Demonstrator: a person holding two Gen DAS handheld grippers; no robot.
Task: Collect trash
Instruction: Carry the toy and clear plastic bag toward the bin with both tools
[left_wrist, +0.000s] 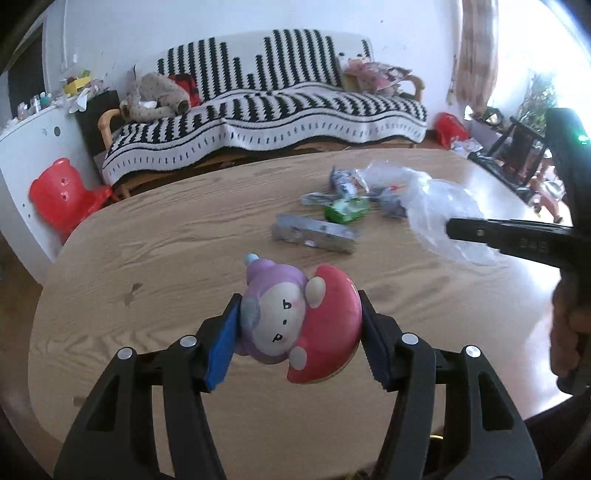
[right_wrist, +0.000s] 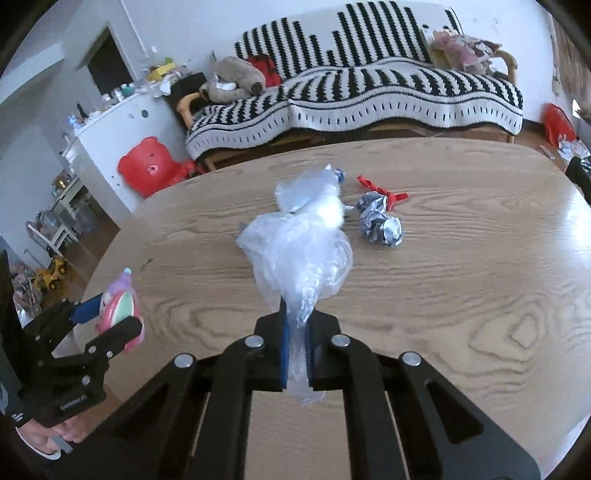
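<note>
My left gripper (left_wrist: 300, 298) is shut on a toy figure (left_wrist: 295, 325) with a purple hood and a red mushroom cap, held just above the wooden table (left_wrist: 147, 240). The right wrist view shows that left gripper (right_wrist: 110, 314) and the toy (right_wrist: 118, 299) at the left. My right gripper (right_wrist: 299, 314) is shut on a crumpled clear plastic bag (right_wrist: 299, 243), which bunches up beyond the pads. On the table lie a green wrapper (left_wrist: 345, 210), a flat grey box (left_wrist: 314, 234), crumpled grey paper (right_wrist: 380, 221) and a red scrap (right_wrist: 384, 190).
A sofa (left_wrist: 295, 103) under a black-and-white striped throw stands behind the table. A red bear-shaped stool (left_wrist: 59, 192) and a cluttered white cabinet (left_wrist: 29, 147) are at the left. A red bag (left_wrist: 448, 127) lies on the floor at the right.
</note>
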